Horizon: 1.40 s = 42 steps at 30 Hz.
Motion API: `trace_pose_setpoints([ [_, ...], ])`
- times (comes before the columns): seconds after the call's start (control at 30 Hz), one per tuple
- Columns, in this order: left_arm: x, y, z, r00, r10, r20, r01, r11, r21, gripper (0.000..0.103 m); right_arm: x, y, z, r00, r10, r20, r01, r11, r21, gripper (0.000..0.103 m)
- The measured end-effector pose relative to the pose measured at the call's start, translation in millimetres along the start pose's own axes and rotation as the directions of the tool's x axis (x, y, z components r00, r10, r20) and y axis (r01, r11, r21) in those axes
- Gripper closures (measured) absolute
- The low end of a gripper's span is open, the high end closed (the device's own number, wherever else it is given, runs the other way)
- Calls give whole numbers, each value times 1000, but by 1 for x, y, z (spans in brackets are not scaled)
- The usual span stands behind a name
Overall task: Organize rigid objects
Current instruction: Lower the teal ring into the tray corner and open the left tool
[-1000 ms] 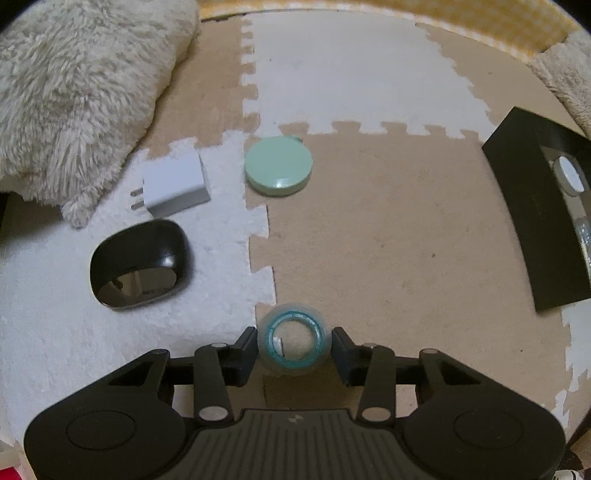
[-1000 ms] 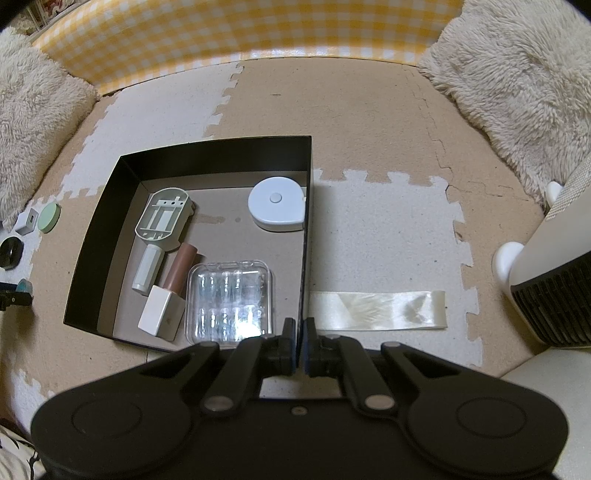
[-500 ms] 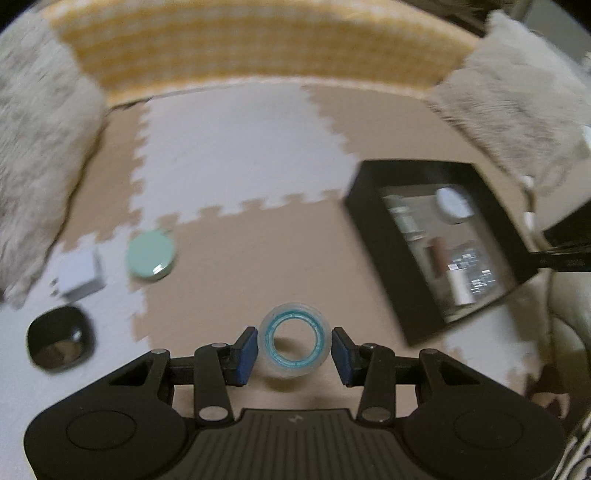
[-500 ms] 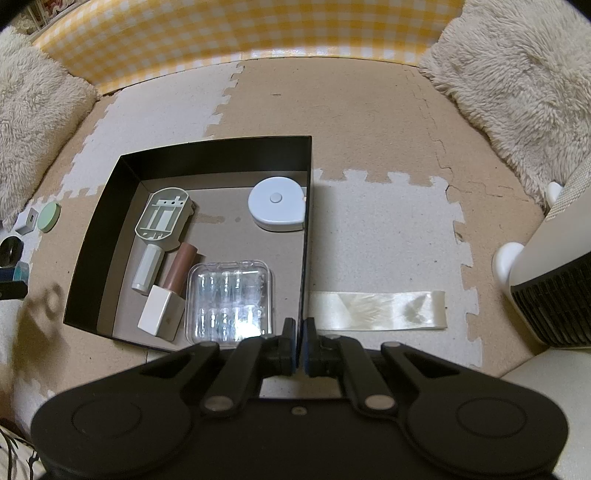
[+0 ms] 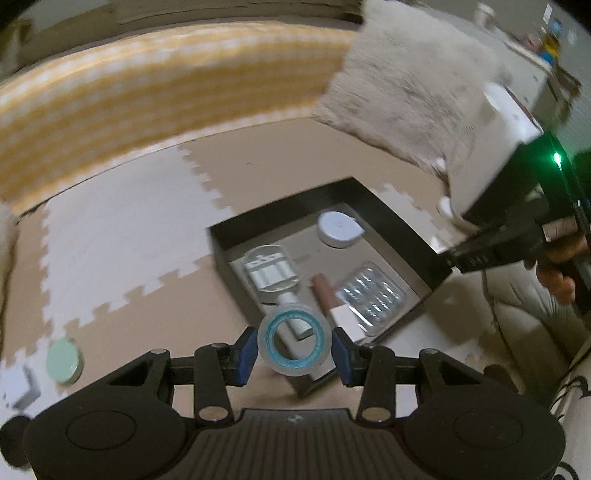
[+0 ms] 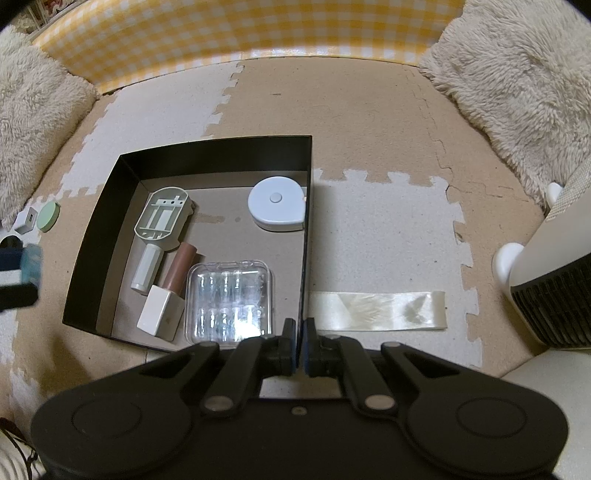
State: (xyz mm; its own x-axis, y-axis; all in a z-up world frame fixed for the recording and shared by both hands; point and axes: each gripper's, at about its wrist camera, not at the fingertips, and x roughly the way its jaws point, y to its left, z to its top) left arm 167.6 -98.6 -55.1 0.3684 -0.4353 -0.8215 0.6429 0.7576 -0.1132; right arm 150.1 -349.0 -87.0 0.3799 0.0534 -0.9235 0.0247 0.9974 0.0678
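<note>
My left gripper (image 5: pixel 295 347) is shut on a clear tape roll with a teal core (image 5: pixel 295 366), held in the air over the near left corner of the black box (image 5: pixel 399 221). The right wrist view shows that gripper and the tape roll (image 6: pixel 31 262) at the far left edge. The black box (image 6: pixel 214 155) holds a white tape measure (image 6: pixel 277 203), a pale green plastic holder (image 6: pixel 162 214), a brown tube (image 6: pixel 181 264), a white block (image 6: pixel 160 314) and a clear case (image 6: pixel 231 299). My right gripper (image 6: pixel 299 343) is shut on the box's right wall at its near corner.
A green round lid (image 5: pixel 62 361) and a white charger (image 5: pixel 24 387) lie left of the box on the foam mat. A cream ribbon (image 6: pixel 380 310) lies right of it. Fluffy cushions (image 6: pixel 517 74), a yellow checked barrier (image 6: pixel 240 29) and a white heater (image 6: pixel 554 295) ring the area.
My left gripper has risen and swung right with the tape roll, from the mat near the lid and mouse to the box's edge. The right gripper has not moved.
</note>
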Motion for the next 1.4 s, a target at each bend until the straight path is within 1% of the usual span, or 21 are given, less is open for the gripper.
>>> trace_pose_setpoints([
  [0.17, 18, -18, 6, 1000, -7, -22, 9, 998, 68, 59, 0, -1, 0, 1000, 0, 0, 0, 1000, -1, 99],
  [0.4, 34, -23, 6, 998, 15, -58, -9, 996, 93, 59, 1, -1, 0, 1000, -2, -2, 2, 1000, -4, 99],
  [0.57, 33, -20, 5, 998, 21, -56, -16, 996, 93, 58, 2, 0, 0, 1000, -5, -4, 5, 1000, -9, 99],
  [0.6, 33, -20, 4, 998, 21, -59, -15, 995, 97, 57, 2, 0, 0, 1000, -6, -5, 6, 1000, -10, 99],
  [0.67, 31, -21, 3, 998, 12, -66, -6, 996, 94, 50, 3, 0, 0, 1000, -6, -5, 6, 1000, -9, 99],
  [0.7, 31, -21, 3, 997, 6, -73, 0, 996, 89, 45, 3, 0, 0, 1000, -5, -5, 5, 1000, -9, 99],
  [0.73, 30, -21, 2, 997, 4, -77, 2, 996, 88, 43, 3, 1, 0, 1000, -6, -5, 6, 1000, -9, 99],
  [0.93, 29, -24, -3, 995, -6, -98, 15, 996, 92, 41, 3, 1, 0, 1000, -6, -5, 6, 1000, -9, 99],
  [1.03, 28, -26, -4, 995, -12, -98, 22, 995, 94, 36, 3, 1, 0, 1000, -6, -5, 6, 1000, -10, 99],
  [1.2, 25, -27, -5, 995, -21, -93, 29, 996, 84, 34, 3, 1, 0, 1000, -6, -5, 6, 1000, -10, 99],
  [1.4, 18, -26, -3, 997, -43, -69, 47, 998, 49, 21, 3, 2, 0, 1000, -9, -6, 9, 1000, -14, 99],
])
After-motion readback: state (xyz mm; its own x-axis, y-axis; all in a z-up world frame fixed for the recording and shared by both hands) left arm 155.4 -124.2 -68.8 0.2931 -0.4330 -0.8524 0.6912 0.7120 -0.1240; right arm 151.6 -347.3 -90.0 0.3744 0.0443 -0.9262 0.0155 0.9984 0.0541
